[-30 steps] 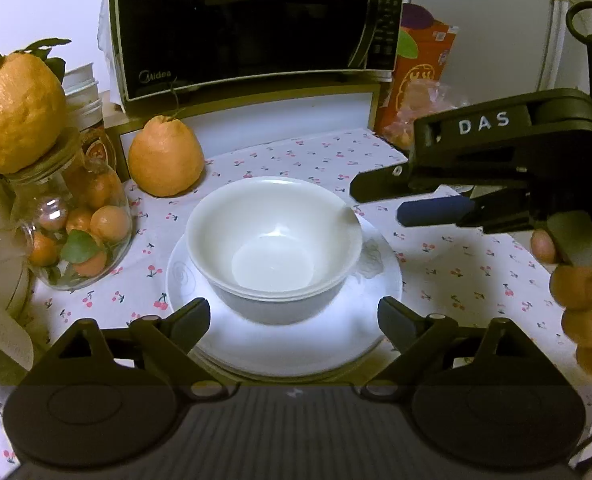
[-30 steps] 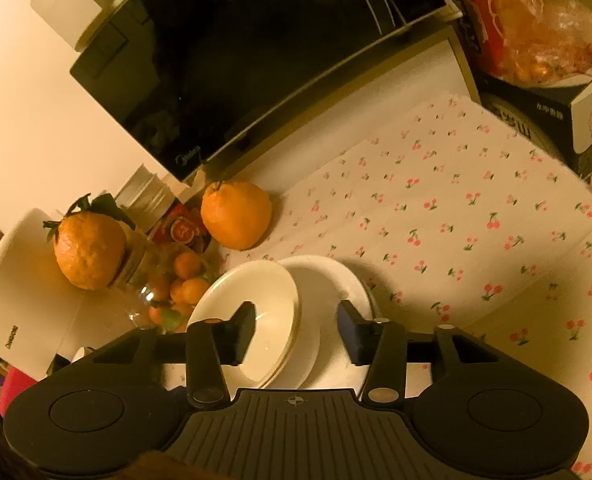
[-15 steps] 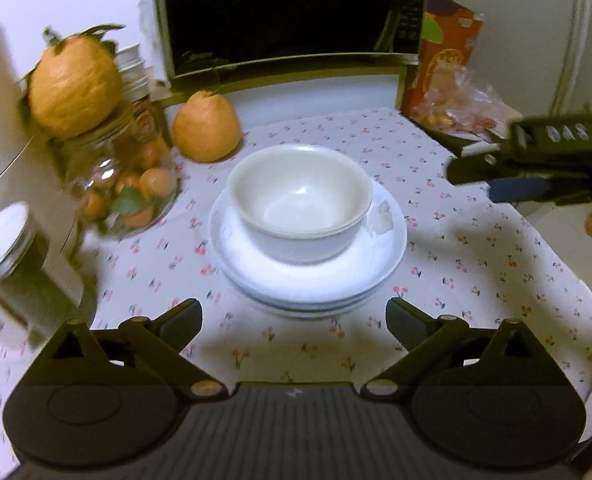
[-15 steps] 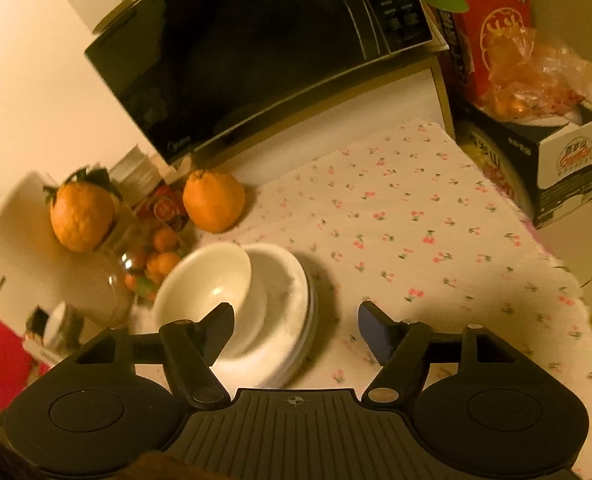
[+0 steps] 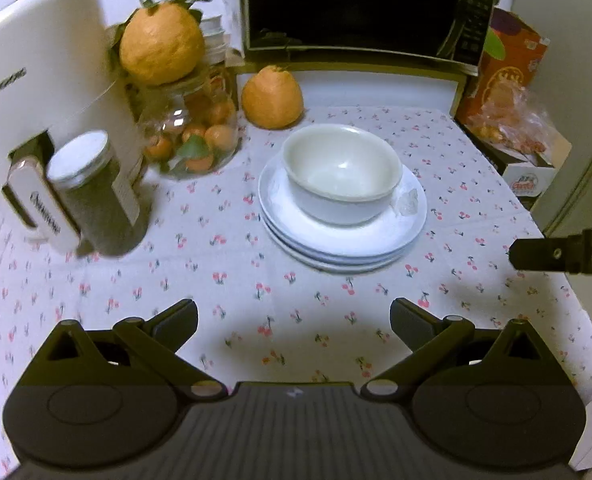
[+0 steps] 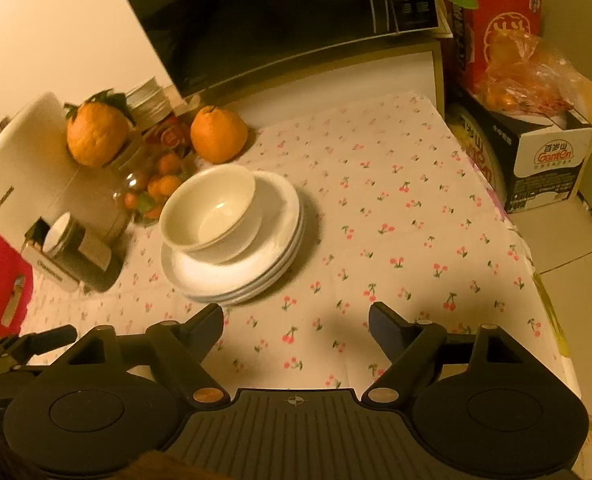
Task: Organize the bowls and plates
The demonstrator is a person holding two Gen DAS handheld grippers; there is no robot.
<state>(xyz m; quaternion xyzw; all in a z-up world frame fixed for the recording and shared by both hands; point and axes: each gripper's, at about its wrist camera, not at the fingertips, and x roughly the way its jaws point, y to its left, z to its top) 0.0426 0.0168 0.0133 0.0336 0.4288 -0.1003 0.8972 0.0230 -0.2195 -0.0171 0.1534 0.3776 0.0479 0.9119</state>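
Observation:
A white bowl point(image 5: 342, 174) stands upright on a stack of white plates point(image 5: 348, 242) on the cherry-print tablecloth; both also show in the right wrist view, the bowl point(image 6: 209, 210) and the plates point(image 6: 255, 268). My left gripper point(image 5: 293, 318) is open and empty, pulled back from the stack towards the table's near edge. My right gripper point(image 6: 296, 322) is open and empty, held above the cloth in front of and to the right of the stack. Part of the right gripper shows at the right edge of the left wrist view point(image 5: 564, 254).
A glass jar of small oranges point(image 5: 191, 136) with a large orange on top, a dark jar point(image 5: 91, 196) and a white appliance point(image 5: 35, 80) stand left of the stack. A loose orange point(image 5: 271, 98) and a microwave point(image 5: 360, 8) are behind. Boxes point(image 6: 536, 148) stand off the table's right edge.
Both grippers have drawn back and up from the bowl and plates, so the stack looks smaller and farther. The right gripper's jaws have widened. The bowl and plates have stayed in place.

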